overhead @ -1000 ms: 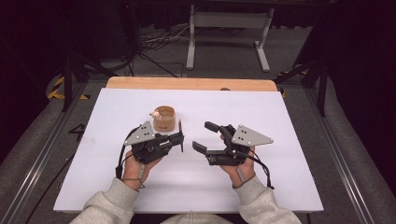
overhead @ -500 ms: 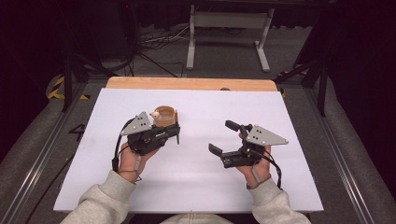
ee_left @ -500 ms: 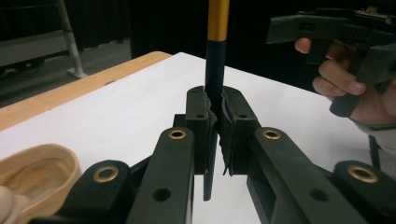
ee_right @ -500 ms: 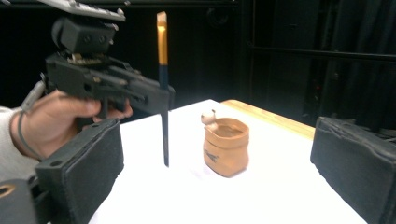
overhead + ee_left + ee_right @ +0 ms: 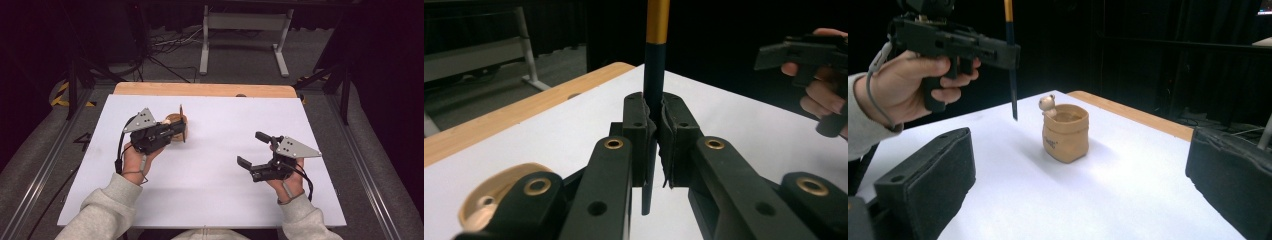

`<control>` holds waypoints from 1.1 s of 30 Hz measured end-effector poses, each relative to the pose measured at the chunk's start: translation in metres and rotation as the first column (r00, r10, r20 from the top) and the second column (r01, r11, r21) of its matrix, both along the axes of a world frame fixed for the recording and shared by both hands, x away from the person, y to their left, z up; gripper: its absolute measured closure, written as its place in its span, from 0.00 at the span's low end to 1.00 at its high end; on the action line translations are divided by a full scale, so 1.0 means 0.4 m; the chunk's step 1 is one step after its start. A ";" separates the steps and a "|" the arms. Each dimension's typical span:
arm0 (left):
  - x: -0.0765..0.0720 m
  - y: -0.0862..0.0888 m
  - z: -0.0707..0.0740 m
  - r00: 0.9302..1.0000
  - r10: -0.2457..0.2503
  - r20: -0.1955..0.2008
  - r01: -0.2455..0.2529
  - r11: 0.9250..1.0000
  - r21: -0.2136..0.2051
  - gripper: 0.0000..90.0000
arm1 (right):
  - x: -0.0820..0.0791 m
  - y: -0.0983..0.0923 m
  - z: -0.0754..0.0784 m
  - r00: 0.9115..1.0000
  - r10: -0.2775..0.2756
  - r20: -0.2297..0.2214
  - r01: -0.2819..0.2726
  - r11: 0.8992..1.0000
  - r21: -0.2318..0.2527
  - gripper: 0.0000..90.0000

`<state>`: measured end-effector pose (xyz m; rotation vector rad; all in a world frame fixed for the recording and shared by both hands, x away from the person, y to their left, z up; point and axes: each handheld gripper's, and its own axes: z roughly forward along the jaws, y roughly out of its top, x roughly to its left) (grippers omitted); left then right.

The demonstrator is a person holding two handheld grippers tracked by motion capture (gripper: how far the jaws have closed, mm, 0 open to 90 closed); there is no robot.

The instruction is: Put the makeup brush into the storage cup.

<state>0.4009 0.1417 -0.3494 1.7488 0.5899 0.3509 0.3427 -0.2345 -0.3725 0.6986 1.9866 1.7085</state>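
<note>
We hold the pen (image 5: 655,75) upright, clamped between the closed jaws of the left gripper (image 5: 176,132), its tip in the air just beside the small tan holder (image 5: 1065,132) on the table (image 5: 225,125). The right gripper (image 5: 252,150), whose jaws have just been opening, is empty and well apart. We should centre the tip over the holder's mouth, lower vertically, and release only once it is seated

Lab-type recording space: white-topped table (image 5: 210,200), black curtains, metal stand (image 5: 243,22), floor cables (image 5: 165,45) beyond the grippers.
</note>
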 end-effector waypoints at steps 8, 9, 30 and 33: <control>0.033 0.016 0.018 0.998 0.060 0.016 -0.060 0.998 0.014 0.92 | 0.000 -0.025 -0.030 0.999 -0.032 -0.018 0.031 0.999 -0.027 0.00; 0.033 0.016 0.018 0.998 0.060 0.016 -0.060 0.998 0.014 0.92 | 0.000 -0.025 -0.030 0.999 -0.032 -0.018 0.031 0.999 -0.027 0.00; 0.112 0.037 -0.004 0.965 0.263 -0.005 -0.263 0.965 -0.003 0.92 | -0.008 -0.043 -0.040 0.999 -0.042 -0.015 0.041 0.998 -0.040 0.00; 0.120 0.036 -0.003 0.955 0.296 -0.007 -0.296 0.955 -0.010 0.92 | -0.007 -0.044 -0.040 0.999 -0.037 -0.014 0.037 0.999 -0.029 0.00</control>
